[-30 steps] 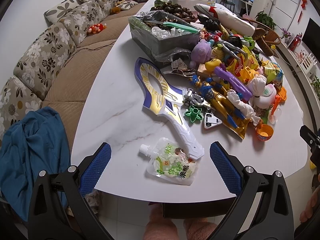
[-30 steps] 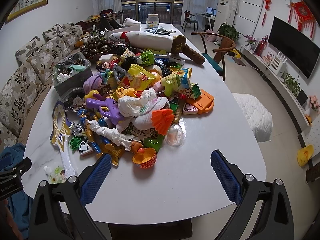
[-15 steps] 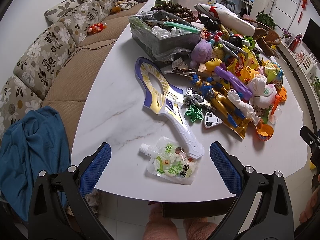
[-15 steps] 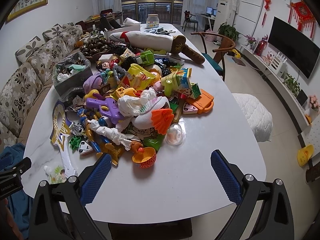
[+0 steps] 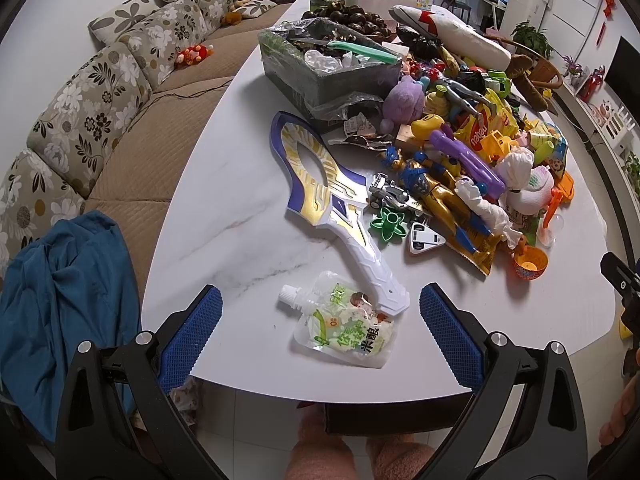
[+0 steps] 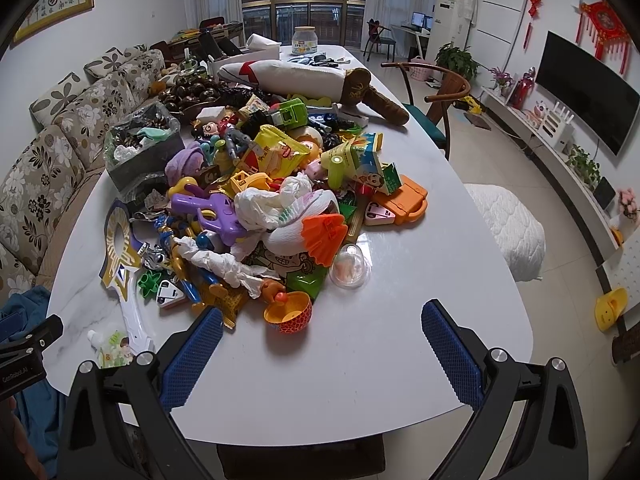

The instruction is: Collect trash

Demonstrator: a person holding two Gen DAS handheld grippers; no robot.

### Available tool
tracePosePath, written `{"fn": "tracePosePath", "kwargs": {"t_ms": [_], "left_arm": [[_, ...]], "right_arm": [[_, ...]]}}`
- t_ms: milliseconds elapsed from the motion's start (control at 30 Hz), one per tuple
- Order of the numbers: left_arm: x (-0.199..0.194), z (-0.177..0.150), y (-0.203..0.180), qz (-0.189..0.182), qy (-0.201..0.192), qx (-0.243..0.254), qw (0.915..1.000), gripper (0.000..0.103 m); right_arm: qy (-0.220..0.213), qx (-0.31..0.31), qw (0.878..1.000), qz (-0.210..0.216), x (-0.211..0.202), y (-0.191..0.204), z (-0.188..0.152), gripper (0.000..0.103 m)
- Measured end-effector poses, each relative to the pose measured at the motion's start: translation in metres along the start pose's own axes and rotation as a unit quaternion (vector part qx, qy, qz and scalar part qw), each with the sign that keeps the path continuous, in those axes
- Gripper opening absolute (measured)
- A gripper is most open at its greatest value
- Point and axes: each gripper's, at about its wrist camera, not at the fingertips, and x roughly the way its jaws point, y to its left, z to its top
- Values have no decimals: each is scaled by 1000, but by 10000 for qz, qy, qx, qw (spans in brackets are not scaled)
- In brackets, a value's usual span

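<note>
Over table (image 5: 224, 216), both tongs (image 5: 320, 316) (image 6: 322, 334) hover spread, empty.

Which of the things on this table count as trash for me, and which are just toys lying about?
Trash:
- empty drink pouch, between the left tool's open fingers
- twisted white tissue
- yellow snack bag
- bin lined with plastic, likely the drop point

Lying about:
- toy sword
- purple toy gun
- green flower cutter

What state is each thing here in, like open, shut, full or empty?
Left gripper: open, holding nothing.
Right gripper: open, holding nothing.
Drink pouch: lying flat, cap on, looks emptied.
Grey bin: open, full of rubbish.
Orange capsule half: open side up.
</note>
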Motion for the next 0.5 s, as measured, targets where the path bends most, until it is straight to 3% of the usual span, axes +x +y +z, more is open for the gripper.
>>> {"fn": "tracePosePath", "kwargs": {"t_ms": [500], "left_arm": [[1,-6,1,8,5,-1,10000,97]], "right_arm": [[49,26,10000,4,3,-1,-6,98]]}}
